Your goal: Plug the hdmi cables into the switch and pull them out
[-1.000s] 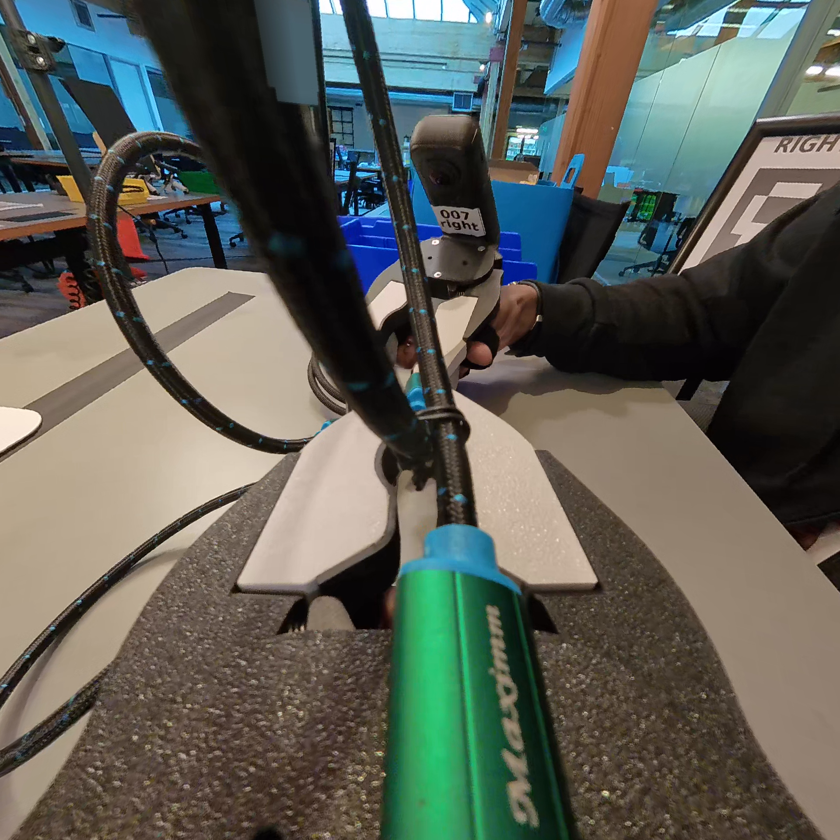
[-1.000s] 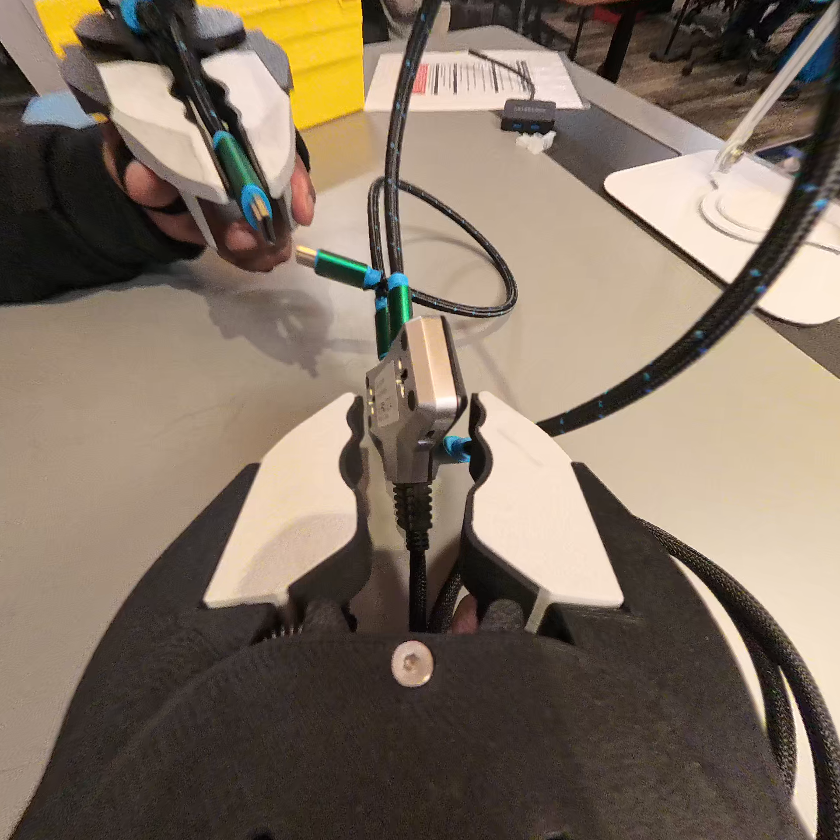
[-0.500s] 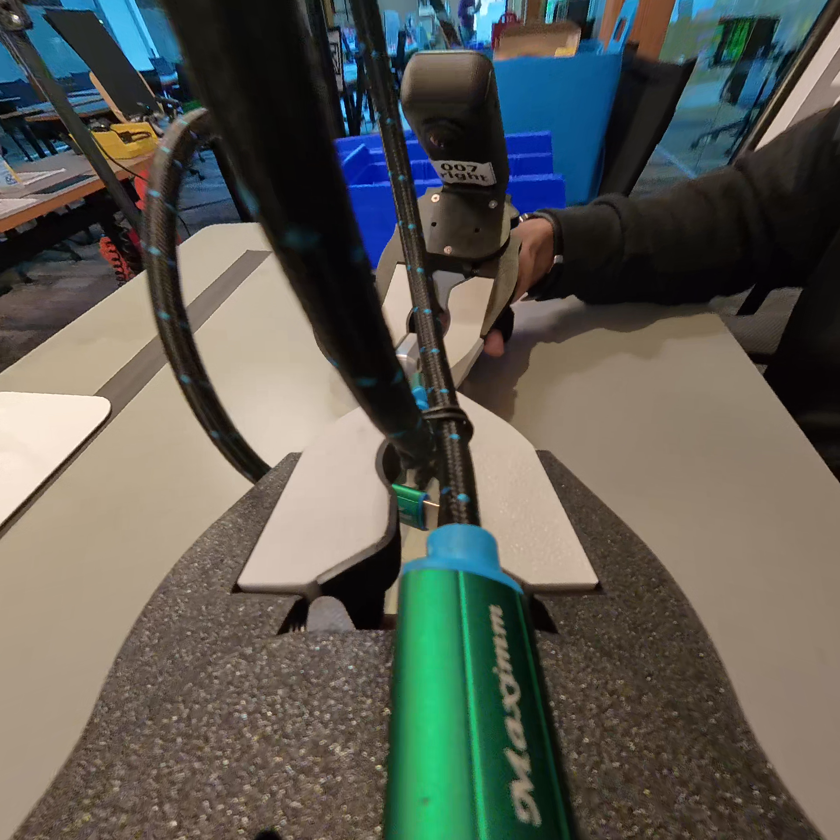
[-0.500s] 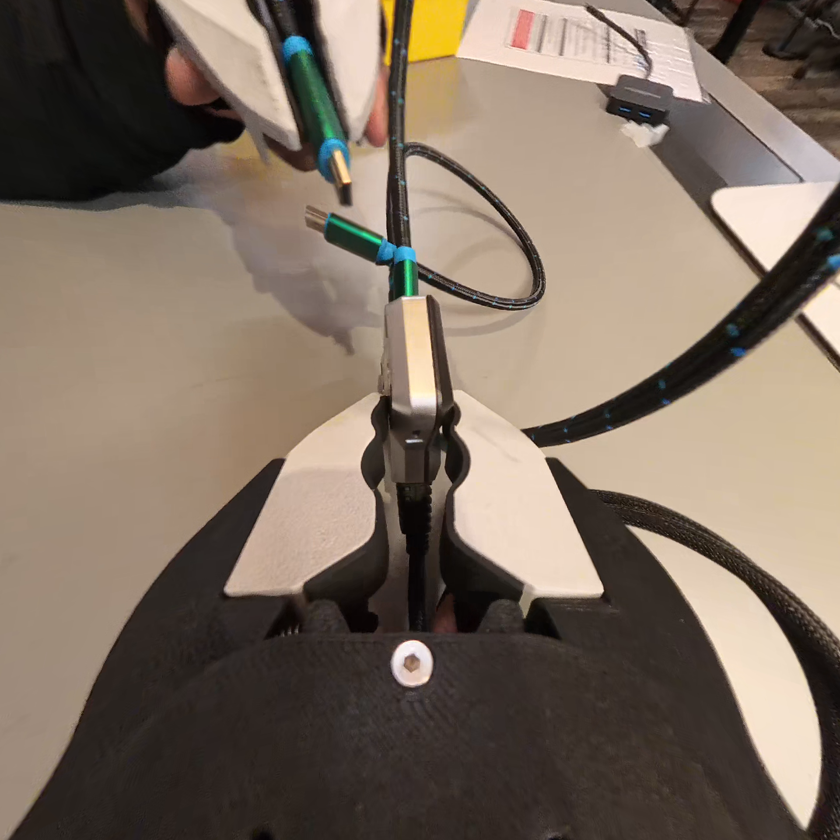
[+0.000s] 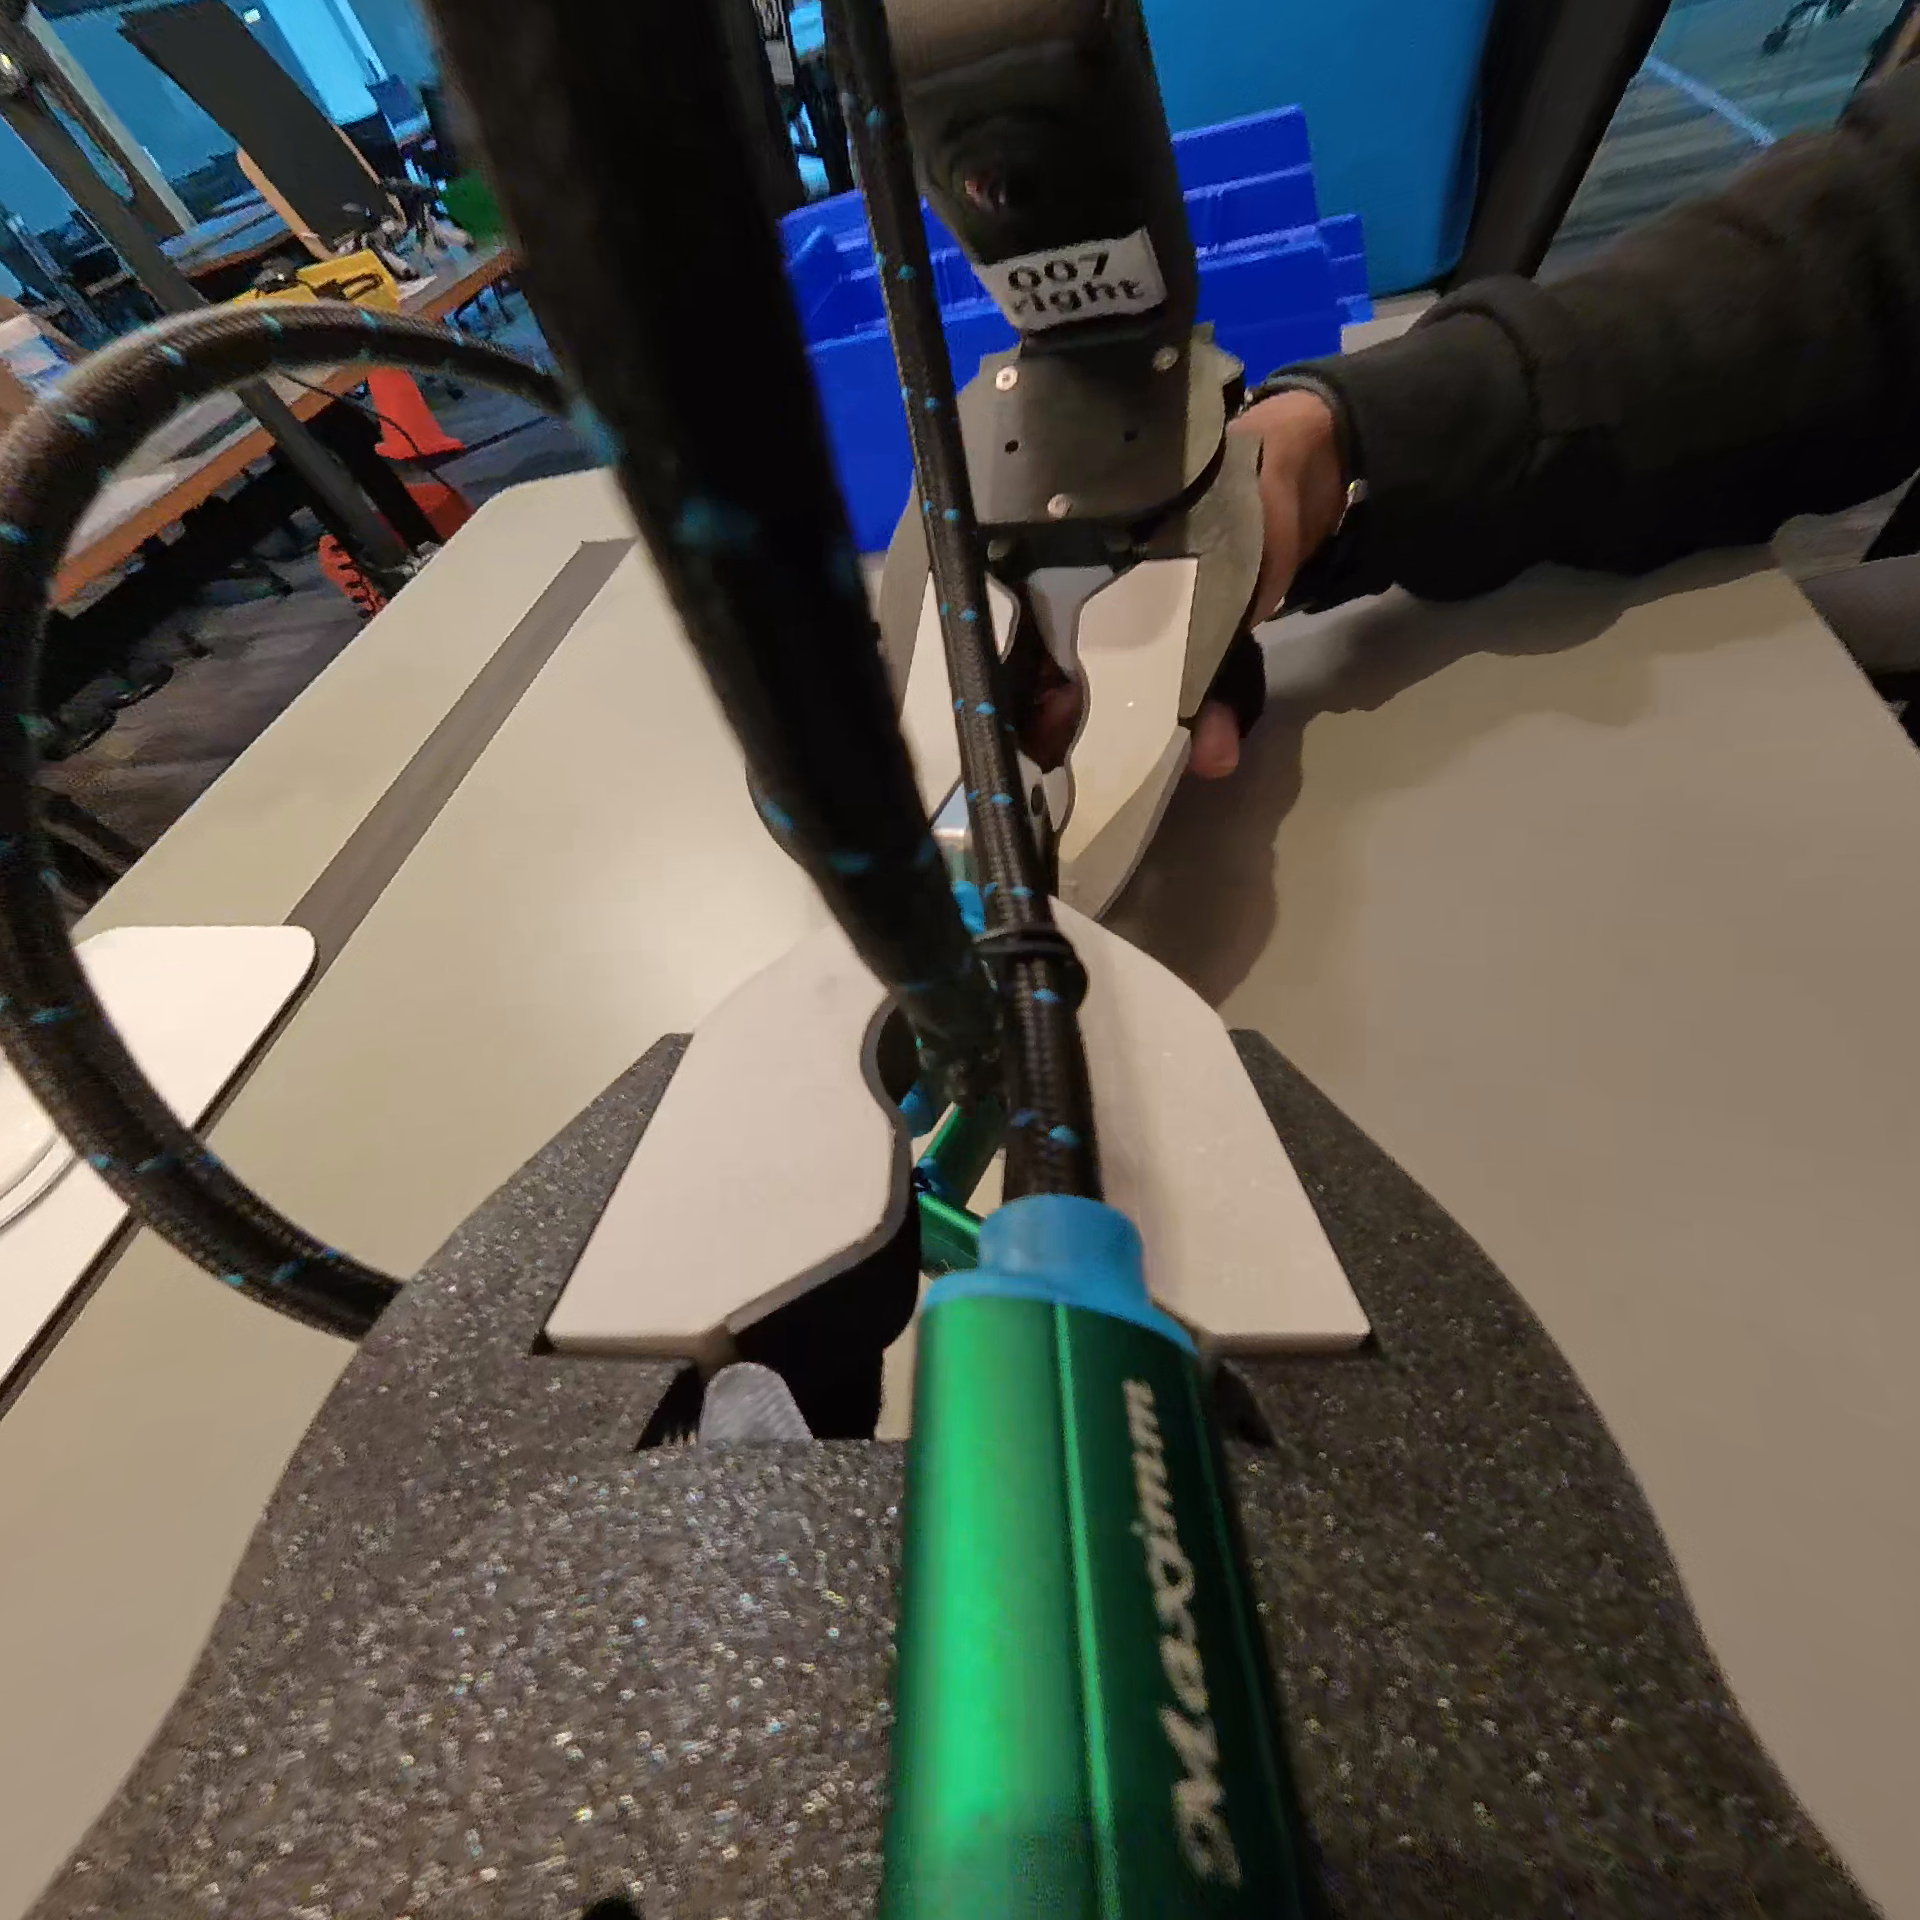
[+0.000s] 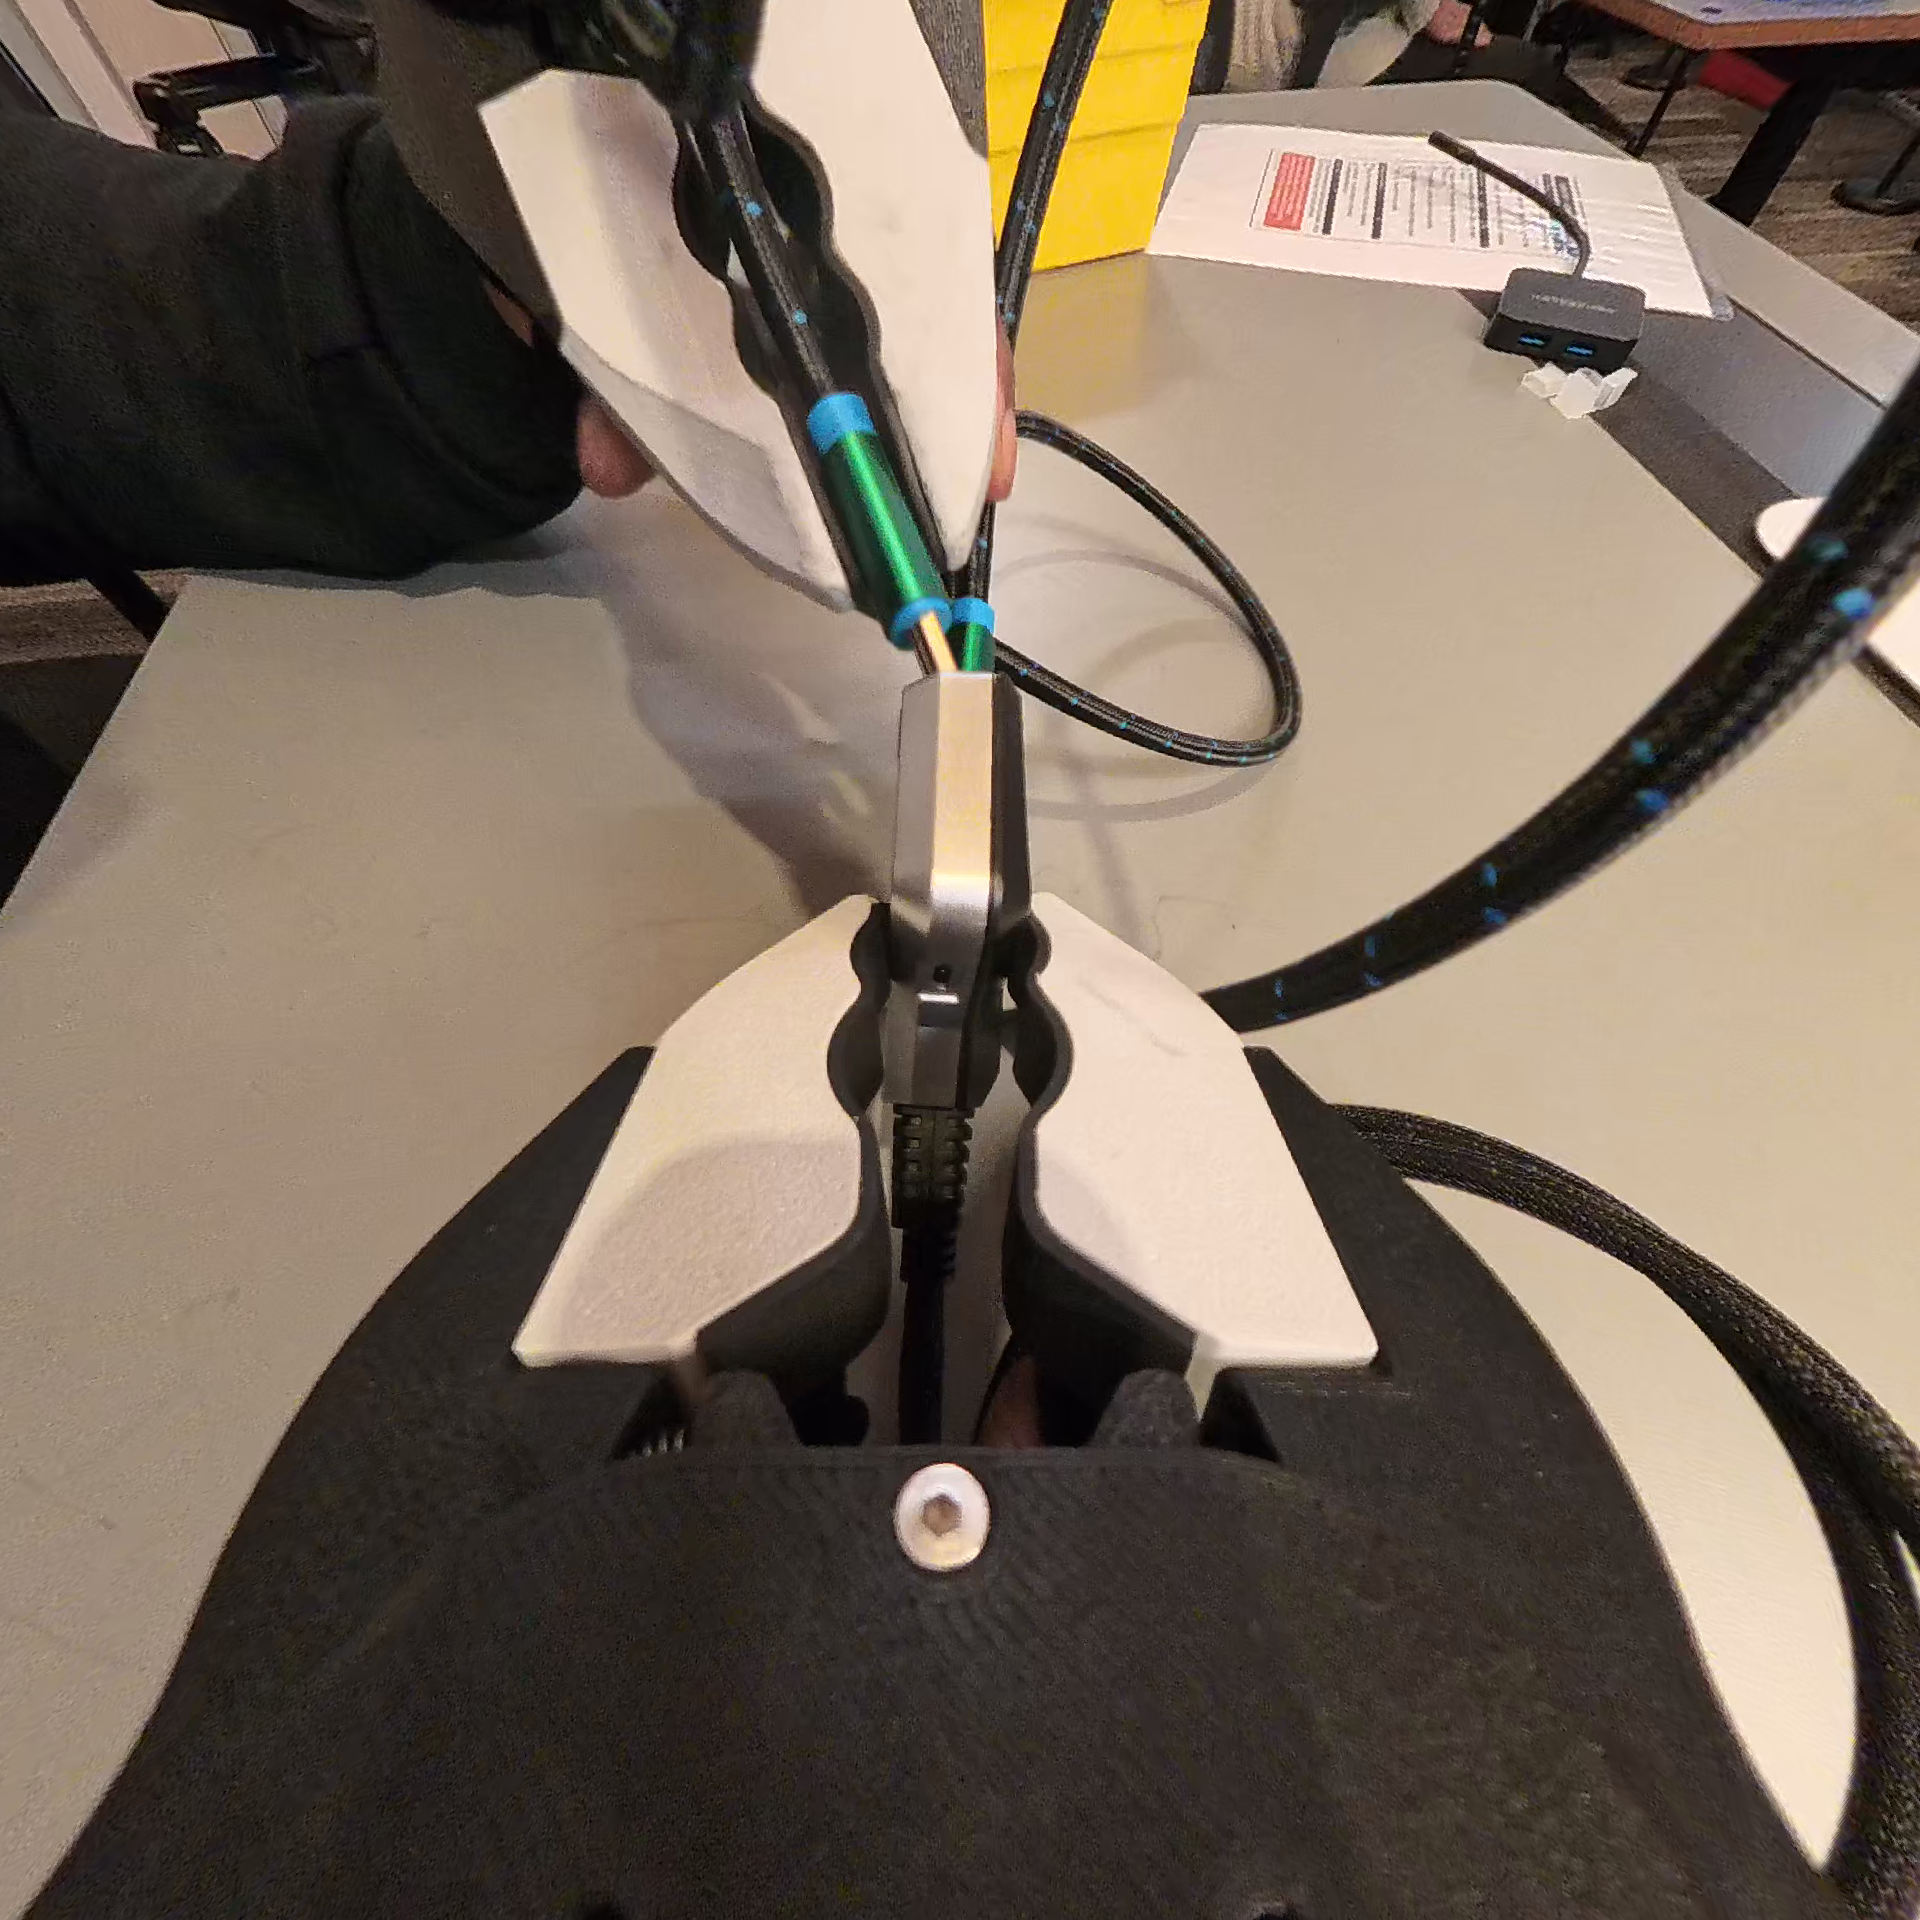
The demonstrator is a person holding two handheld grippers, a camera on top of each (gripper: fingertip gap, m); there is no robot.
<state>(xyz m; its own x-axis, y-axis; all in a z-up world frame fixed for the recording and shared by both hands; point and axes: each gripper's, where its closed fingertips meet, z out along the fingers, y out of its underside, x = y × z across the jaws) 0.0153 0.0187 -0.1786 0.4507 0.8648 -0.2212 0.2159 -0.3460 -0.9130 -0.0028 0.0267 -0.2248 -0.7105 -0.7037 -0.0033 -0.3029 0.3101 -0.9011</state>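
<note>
My right gripper point(image 6: 951, 920) is shut on the silver HDMI switch point(image 6: 956, 821), held on edge above the grey table point(image 6: 416, 935). One green plug point(image 6: 974, 646) sits in the switch's far end. My left gripper point(image 6: 904, 582) is shut on another green HDMI plug point(image 6: 873, 520), and that plug's gold tip touches the far end of the switch beside the first plug. In the left wrist view the held plug point(image 5: 1081, 1610) fills the foreground between the fingers of my left gripper point(image 5: 1039, 935), and my right gripper point(image 5: 1049, 842) faces it closely.
Black braided cables point(image 6: 1558, 831) loop over the table to the right and far side. A yellow bin point(image 6: 1091, 125), a printed sheet point(image 6: 1434, 208) and a black hub point(image 6: 1564, 317) lie at the back. A white plate point(image 5: 177, 997) and blue bins point(image 5: 1247, 260) show in the left wrist view. Spacing between my two grippers at the tips: around 6 centimetres. From either gripper's tips it is about 40 centimetres to the white plate point(image 5: 177, 997).
My right gripper closed on the switch and turned it edge-up. My left gripper brought its plug down and closer until the tip reached the switch's end.
</note>
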